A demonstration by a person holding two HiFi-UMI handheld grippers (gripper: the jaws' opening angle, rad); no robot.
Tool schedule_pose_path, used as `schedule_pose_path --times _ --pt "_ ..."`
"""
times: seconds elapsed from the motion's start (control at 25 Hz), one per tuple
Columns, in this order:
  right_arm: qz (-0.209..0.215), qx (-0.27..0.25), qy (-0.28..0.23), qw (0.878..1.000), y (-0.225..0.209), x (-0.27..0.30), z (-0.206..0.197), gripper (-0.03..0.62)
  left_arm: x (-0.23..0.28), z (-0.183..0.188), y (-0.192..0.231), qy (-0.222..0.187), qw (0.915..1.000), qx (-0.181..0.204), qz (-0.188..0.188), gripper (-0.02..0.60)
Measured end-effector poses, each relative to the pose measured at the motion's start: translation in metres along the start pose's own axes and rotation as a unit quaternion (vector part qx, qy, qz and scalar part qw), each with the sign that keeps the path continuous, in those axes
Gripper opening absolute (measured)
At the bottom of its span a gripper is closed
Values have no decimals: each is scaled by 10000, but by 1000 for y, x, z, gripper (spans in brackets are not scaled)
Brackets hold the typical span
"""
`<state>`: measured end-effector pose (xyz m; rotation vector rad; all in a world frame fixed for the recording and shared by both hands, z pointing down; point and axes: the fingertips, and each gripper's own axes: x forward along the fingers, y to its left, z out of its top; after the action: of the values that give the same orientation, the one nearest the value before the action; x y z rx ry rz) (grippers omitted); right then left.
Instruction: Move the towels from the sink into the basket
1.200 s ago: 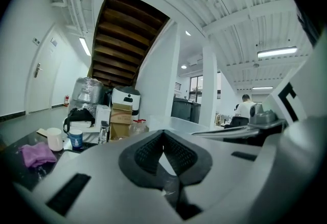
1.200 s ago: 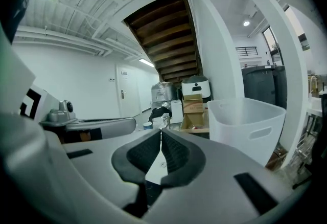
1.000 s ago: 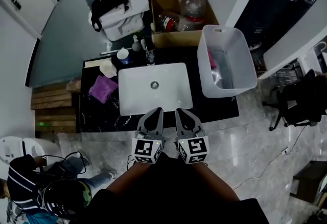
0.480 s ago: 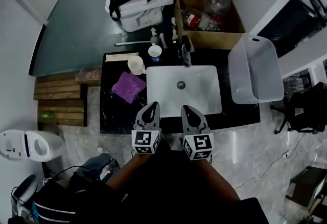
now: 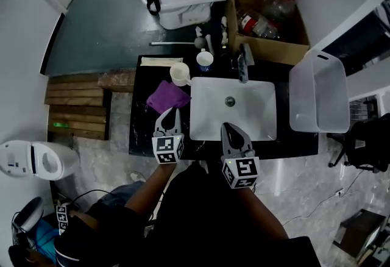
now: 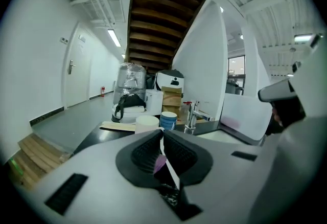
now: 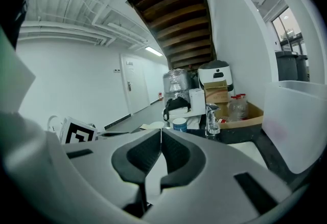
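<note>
1. Left gripper: jaws pressed together with nothing between them, pointing forward and slightly downward, extended on the left forearm.
2. Right gripper: jaws likewise together and empty, tilted slightly downward, held apart from the left.

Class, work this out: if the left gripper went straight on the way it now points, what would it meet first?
The left gripper would probably meet the towel first, lying just ahead of it; depth is unclear.

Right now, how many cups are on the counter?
2. A cream mug stands on the black counter by the sink's back left corner. A blue-and-white cup stands just behind it, left of the faucet. More may be hidden.
</note>
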<state>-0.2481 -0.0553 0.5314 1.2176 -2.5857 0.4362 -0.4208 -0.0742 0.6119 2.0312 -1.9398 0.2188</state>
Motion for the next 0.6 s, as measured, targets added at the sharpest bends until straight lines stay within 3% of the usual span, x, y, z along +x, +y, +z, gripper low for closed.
schedule_pose_path --times 0.2,0.32,0.6 --pt "174 -45 16 9998 2 19 8 20 21 -19 21 225 9996 154 116 15" --pt "189 -55 17 9998 -1 23 12 21 38 -37 37 605 9980 56 156 159" --pt "100 15 74 9999 -14 30 13 21 72 -85 70 1491 9879 259 328 213"
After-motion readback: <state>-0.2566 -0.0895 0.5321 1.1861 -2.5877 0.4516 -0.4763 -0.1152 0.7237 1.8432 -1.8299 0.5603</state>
